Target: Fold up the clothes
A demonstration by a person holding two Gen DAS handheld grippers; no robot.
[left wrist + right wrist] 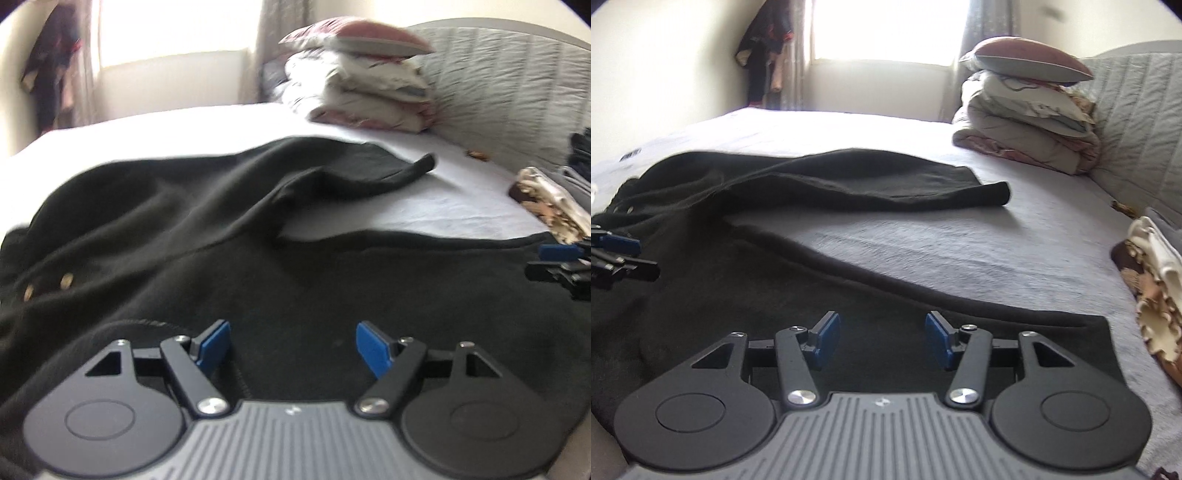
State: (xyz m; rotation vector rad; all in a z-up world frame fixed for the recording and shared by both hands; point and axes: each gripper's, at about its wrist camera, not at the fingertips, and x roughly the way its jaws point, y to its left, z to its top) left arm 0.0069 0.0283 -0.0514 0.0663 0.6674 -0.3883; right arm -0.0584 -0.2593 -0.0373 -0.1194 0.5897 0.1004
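Black garment (207,229): dark trousers or similar, spread over the near part of the white bed sheet (424,199); one leg reaches toward the stacked bedding, the other runs along the near edge. Two pale metal eyelets show at its left end in the left wrist view.

Left gripper (293,349): jaws wide apart, blue pads (214,347) splayed outward, nothing between them. It hangs low over the black garment; whether the pads touch the cloth cannot be told.

Right gripper (882,339): jaws wide apart, blue pads (827,338) empty. It sits above the near leg of the black garment, close to that leg's end.

Stacked bedding (369,77): folded quilts topped by a pillow, beyond the black garment, against the grey quilted headboard (517,92).

Patterned folded cloth (1152,288): brown and cream, on the sheet to the right of the black garment.

Window (882,29): bright, far behind the black garment.
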